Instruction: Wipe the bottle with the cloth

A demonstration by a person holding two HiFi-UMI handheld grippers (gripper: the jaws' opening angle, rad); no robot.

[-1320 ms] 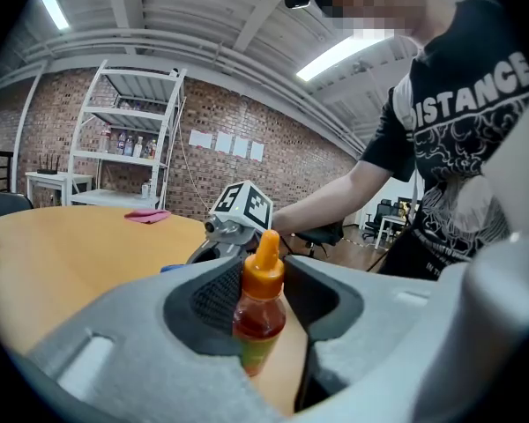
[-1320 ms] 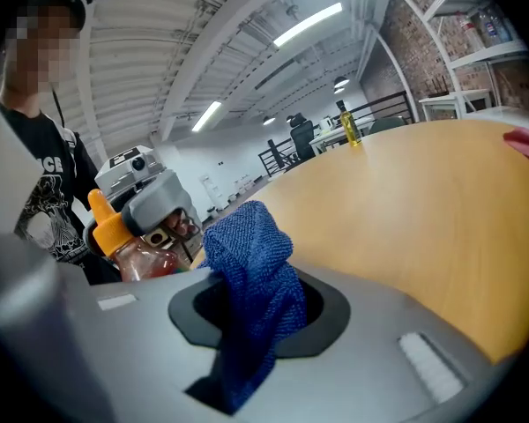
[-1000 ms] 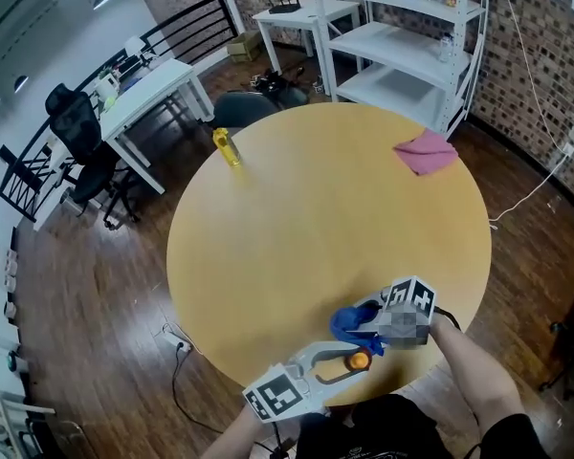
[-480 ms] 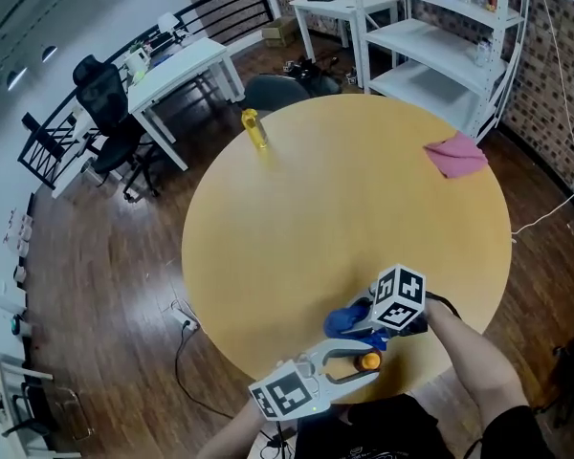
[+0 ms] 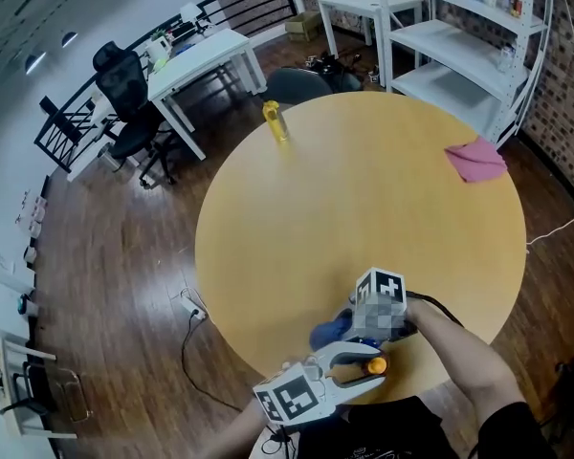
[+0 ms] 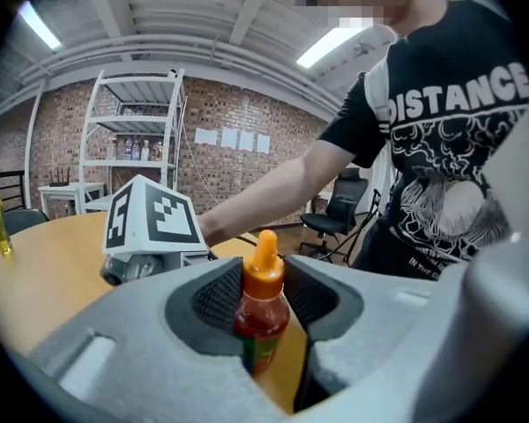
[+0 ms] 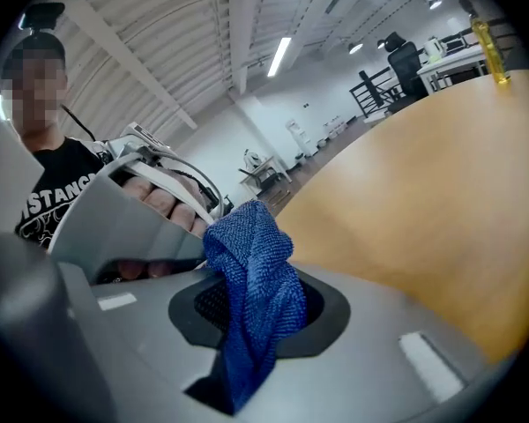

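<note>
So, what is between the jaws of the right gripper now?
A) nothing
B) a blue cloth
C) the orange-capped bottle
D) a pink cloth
B: the right gripper view shows the blue cloth pinched in the right gripper; the orange-capped bottle is gripped by the left gripper.

The round wooden table [image 5: 268, 247] stretches away from the right claw [image 5: 349, 325], which is near its closest edge. Far across it from the claw, a yellow bottle [image 5: 275, 120] stands upright by the far rim. A pink cloth [image 5: 476, 159] lies crumpled, also well apart from the claw, off to the right. Beyond that cloth is white shelving [image 5: 459, 60]. Beyond the bottle, a white desk [image 5: 206, 55] and a black office chair [image 5: 122, 89] stand on the dark wood floor [image 5: 105, 256]
</note>
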